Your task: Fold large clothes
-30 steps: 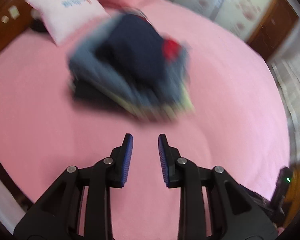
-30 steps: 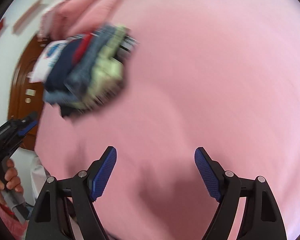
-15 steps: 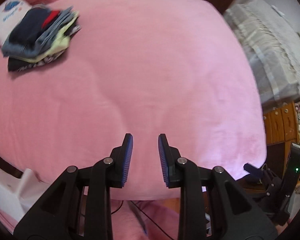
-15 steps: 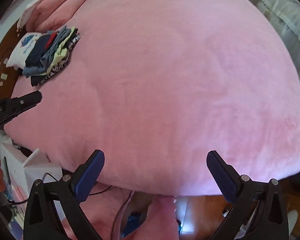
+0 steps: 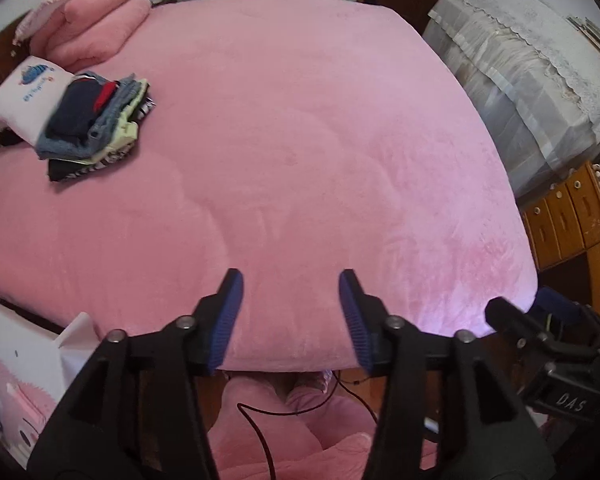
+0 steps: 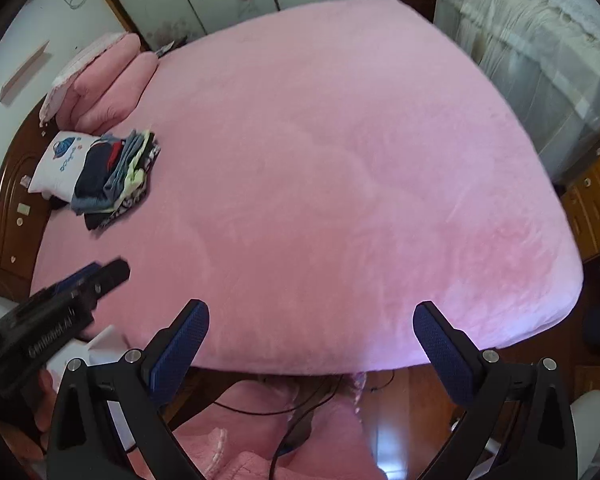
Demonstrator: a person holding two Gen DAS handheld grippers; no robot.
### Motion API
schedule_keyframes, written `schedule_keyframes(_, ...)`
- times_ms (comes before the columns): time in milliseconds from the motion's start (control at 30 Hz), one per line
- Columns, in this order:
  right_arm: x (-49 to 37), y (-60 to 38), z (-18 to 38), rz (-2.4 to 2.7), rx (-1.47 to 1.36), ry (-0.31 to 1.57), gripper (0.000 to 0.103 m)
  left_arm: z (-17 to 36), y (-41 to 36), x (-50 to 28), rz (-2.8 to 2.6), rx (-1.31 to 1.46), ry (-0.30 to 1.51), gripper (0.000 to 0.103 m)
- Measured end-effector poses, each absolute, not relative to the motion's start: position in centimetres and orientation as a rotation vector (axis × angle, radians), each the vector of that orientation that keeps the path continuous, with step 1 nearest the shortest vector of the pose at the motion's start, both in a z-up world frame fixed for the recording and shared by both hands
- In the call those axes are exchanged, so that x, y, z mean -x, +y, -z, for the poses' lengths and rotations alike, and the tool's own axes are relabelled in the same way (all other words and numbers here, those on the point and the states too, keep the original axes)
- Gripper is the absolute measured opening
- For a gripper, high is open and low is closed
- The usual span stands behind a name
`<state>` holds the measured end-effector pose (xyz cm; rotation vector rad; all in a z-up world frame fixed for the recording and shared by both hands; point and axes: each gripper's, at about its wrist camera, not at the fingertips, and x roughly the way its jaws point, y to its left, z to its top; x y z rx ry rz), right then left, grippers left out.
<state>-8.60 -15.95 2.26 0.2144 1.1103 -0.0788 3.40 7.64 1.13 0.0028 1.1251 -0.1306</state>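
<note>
- The left gripper is hanging empty, its jaws having just been opening; the right gripper is gaping wide, holding nothing.
- The stack of folded dark and denim clothes is resting at the far left of the pink plush bedspread, beside the white printed pillow.
- Judging the pile finished, fetch the next garment and spread it flat mid-bed.

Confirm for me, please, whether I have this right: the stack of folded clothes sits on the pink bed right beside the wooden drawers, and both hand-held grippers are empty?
Not quite. The stack of folded clothes lies on the pink bed beside the white printed pillow, at the opposite side from the wooden drawers, as the left wrist view shows. Both the left hand-held gripper and the right hand-held gripper are indeed empty.
</note>
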Motion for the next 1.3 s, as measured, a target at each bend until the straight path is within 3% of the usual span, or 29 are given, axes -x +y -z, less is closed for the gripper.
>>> schedule_keyframes(533, 5.9, -15.0, 1.3, 0.106, -0.138, 1.237, 0.103, 2.3, 8.5, -5.0, 0.069, 0.014, 1.156, 0.052)
schedule_keyframes(600, 5.9, -14.5, 1.1, 0.085, -0.122, 1.234, 0.103, 2.3, 8.8, -5.0, 0.064, 0.02, 1.152, 0.062)
schedule_keyframes(667, 5.7, -14.5, 1.3, 0.081, -0.115, 1.229, 0.103, 2.3, 9.0, -5.0, 0.064, 0.023, 1.147, 0.079)
schedule_keyframes(800, 5.8, -14.8, 0.7, 0.087, -0.123, 1.207, 0.103, 2.1, 9.3, -5.3, 0.061, 0.028, 1.14, 0.082)
schedule_keyframes(933, 5.7, -14.7, 0.1, 0.078, -0.118, 1.188, 0.103, 2.1, 9.1, -5.6, 0.064, 0.018, 1.15, 0.099)
schedule_keyframes(1300, 5.5, -15.2, -0.3, 0.08, -0.121, 1.18, 0.103, 2.5, 8.8, -5.8, 0.056, -0.001, 1.159, 0.102)
